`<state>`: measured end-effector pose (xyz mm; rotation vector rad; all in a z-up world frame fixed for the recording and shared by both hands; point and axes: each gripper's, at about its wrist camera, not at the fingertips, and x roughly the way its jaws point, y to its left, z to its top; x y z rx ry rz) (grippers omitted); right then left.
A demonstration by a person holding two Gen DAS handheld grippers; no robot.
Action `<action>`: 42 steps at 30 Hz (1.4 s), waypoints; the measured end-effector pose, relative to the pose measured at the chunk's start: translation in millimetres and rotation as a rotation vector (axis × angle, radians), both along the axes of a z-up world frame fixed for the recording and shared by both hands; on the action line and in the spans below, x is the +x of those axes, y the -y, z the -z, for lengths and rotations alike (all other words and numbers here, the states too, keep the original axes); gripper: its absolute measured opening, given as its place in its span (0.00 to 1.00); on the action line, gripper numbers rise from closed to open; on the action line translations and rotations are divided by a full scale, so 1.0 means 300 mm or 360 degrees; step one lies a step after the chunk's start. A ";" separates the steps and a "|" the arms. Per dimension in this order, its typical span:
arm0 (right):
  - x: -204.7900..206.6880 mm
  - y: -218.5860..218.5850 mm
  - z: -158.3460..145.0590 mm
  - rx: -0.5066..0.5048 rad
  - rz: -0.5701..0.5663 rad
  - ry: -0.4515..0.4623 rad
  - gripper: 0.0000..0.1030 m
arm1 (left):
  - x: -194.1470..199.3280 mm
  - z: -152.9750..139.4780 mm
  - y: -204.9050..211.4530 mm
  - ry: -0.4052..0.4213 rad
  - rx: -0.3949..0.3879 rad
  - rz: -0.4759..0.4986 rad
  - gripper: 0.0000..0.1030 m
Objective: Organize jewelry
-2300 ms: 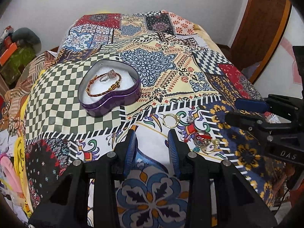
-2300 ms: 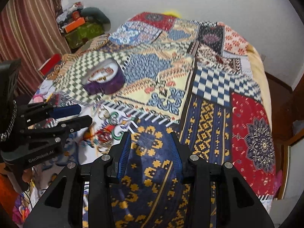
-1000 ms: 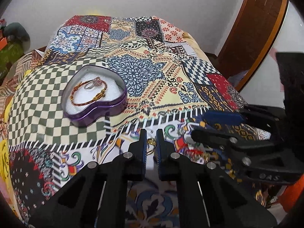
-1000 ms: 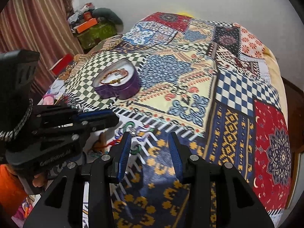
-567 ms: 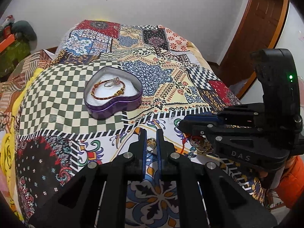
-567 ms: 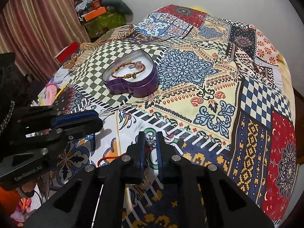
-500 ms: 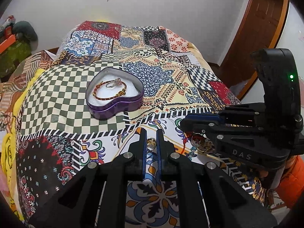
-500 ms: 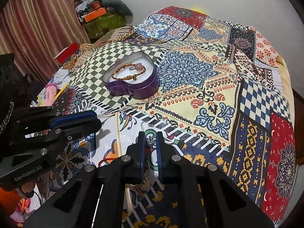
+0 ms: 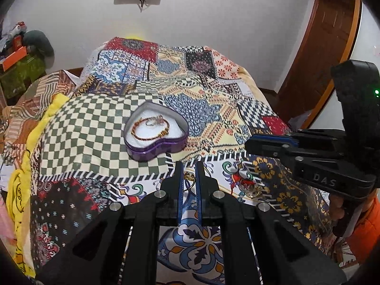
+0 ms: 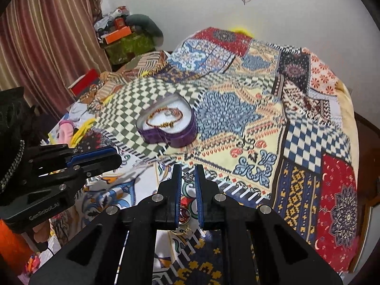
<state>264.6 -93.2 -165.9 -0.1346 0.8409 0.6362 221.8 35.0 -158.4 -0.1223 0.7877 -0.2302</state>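
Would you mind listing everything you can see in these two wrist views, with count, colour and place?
Heart-shaped tin: one, purple with white lining, on the green-checked patch of the bedspread.
Bracelet: one, red and gold, inside the tin, beside a small silvery piece.
Gold ring: one, gold, pinched between the left gripper's pads.
Silver ring: one, silvery with a sparkly top, pinched between the right gripper's pads.
Loose jewelry: a small heap, red and gold, on the bedspread's near white patch.
Bedspread: one, multicoloured patchwork, covering the bed.
Curtain: one, striped brown, at left.
Door: one, brown wood, at right.
Left gripper: black, blue pads, shut.
Right gripper: black, blue pads, shut.
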 end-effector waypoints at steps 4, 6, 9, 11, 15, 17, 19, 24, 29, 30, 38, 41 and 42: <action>-0.009 -0.002 -0.044 0.0015 0.0008 0.0054 0.09 | -0.005 -0.034 -0.015 0.0045 0.0010 -0.0022 0.07; -0.012 -0.004 -0.070 0.0029 0.0014 0.0082 0.09 | -0.005 -0.050 -0.021 0.0064 0.0011 -0.0032 0.07; -0.014 -0.007 -0.099 0.0046 0.0026 0.0123 0.09 | -0.004 -0.075 -0.033 0.0097 0.0011 -0.0046 0.07; -0.014 -0.010 -0.116 0.0057 0.0031 0.0144 0.09 | 0.000 -0.092 -0.039 0.0120 0.0019 -0.0055 0.07; -0.004 -0.023 -0.143 0.0082 0.0038 0.0188 0.09 | 0.015 -0.124 -0.054 0.0163 0.0030 -0.0070 0.07; 0.004 -0.027 -0.153 0.0096 0.0040 0.0199 0.09 | 0.024 -0.133 -0.060 0.0179 0.0032 -0.0076 0.07; 0.012 -0.035 -0.159 0.0105 0.0044 0.0214 0.09 | 0.037 -0.142 -0.068 0.0195 0.0036 -0.0084 0.07; 0.039 -0.053 -0.165 0.0113 0.0049 0.0226 0.10 | 0.070 -0.148 -0.087 0.0218 0.0043 -0.0099 0.07; 0.082 -0.069 -0.153 0.0122 0.0055 0.0209 0.10 | 0.117 -0.129 -0.108 0.0209 0.0046 -0.0107 0.07; 0.093 -0.075 -0.146 0.0123 0.0056 0.0202 0.10 | 0.124 -0.124 -0.111 0.0204 0.0041 -0.0105 0.07; 0.156 -0.120 -0.103 0.0080 0.0052 0.0149 0.10 | 0.196 -0.066 -0.118 0.0172 0.0044 -0.0080 0.07; 0.179 -0.139 -0.088 0.0064 0.0041 0.0106 0.09 | 0.228 -0.040 -0.123 0.0144 0.0038 -0.0085 0.07; 0.185 -0.144 -0.084 0.0065 0.0034 0.0094 0.10 | 0.241 -0.029 -0.125 0.0130 0.0035 -0.0088 0.07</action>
